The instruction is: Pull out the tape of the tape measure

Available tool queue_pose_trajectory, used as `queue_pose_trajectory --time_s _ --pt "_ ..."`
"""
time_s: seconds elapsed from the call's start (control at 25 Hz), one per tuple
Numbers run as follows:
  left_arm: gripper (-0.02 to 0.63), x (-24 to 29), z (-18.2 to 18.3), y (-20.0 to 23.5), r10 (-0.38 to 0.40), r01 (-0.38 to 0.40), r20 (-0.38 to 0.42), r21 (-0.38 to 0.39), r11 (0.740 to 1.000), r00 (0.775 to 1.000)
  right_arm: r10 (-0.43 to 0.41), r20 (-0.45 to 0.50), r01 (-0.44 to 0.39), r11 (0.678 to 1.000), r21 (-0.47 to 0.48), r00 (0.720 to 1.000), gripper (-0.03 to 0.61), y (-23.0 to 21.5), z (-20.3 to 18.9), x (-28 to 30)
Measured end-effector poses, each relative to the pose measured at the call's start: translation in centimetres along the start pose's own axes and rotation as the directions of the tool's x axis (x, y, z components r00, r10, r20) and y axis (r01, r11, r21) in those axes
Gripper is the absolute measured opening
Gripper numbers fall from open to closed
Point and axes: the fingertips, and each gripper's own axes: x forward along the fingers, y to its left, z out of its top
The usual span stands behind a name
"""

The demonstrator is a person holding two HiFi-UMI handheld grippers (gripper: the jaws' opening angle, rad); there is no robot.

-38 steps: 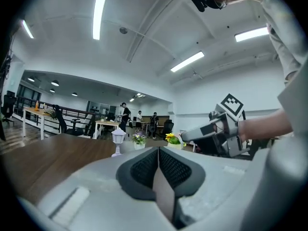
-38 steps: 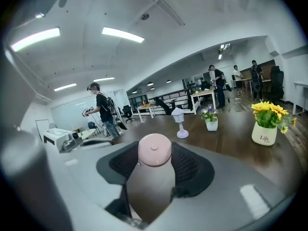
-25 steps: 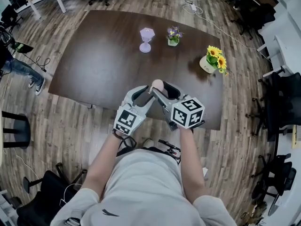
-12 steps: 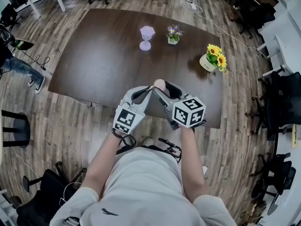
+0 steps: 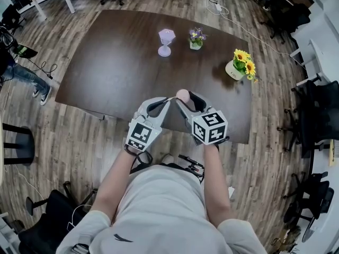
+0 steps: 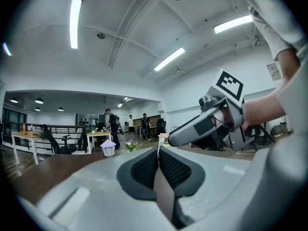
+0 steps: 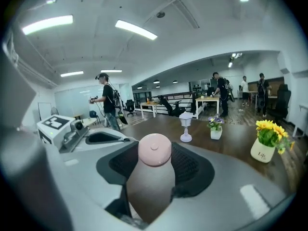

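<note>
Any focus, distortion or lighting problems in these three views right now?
Head view: sharp, but fisheye bows the table edges. Left gripper view: dark round vignette, ceiling lights blown out. Right gripper view: same vignette, pink tape measure crisp.

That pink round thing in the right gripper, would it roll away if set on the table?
On its edge, probably: the tape measure looks round and smooth, so it may roll; laid flat it should stay. It looks small, so likely light. Its smooth shell might slip, though the right gripper presses textured pads on both sides.
</note>
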Motion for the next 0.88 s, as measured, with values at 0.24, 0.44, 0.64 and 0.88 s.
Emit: queue_pose_trajectory --time_s 0.24,0.44,0.64,0.88 --pt "0.012 -1.1 -0.5 1.8 0.059 -0.059 -0.017 0.006 0.998 0.998 -0.117 -0.041 0.113 0.99 -0.086 0.992 0.215 -1.8 -1.0 -0.6" --pt "0.012 -1.6 -1.1 2.4 0.069 -0.066 -0.05 0.065 0.996 0.996 -0.147 -0.045 0.143 0.987 -0.073 0.988 0.215 -2.9 -1.2 -1.4" --pt "0.012 -1.8 -1.5 3.3 0.131 -0.127 -0.062 0.062 0.99 0.989 -0.188 -0.069 0.183 0.98 -0.078 0.98 0.215 -3.3 -1.6 -1.8" --pt "0.011 -2.9 -2.2 5.3 0.196 -0.193 -0.073 0.047 0.98 0.978 -0.252 -0.09 0.251 0.968 -0.023 0.964 0.215 -5.6 -2.6 -3.2"
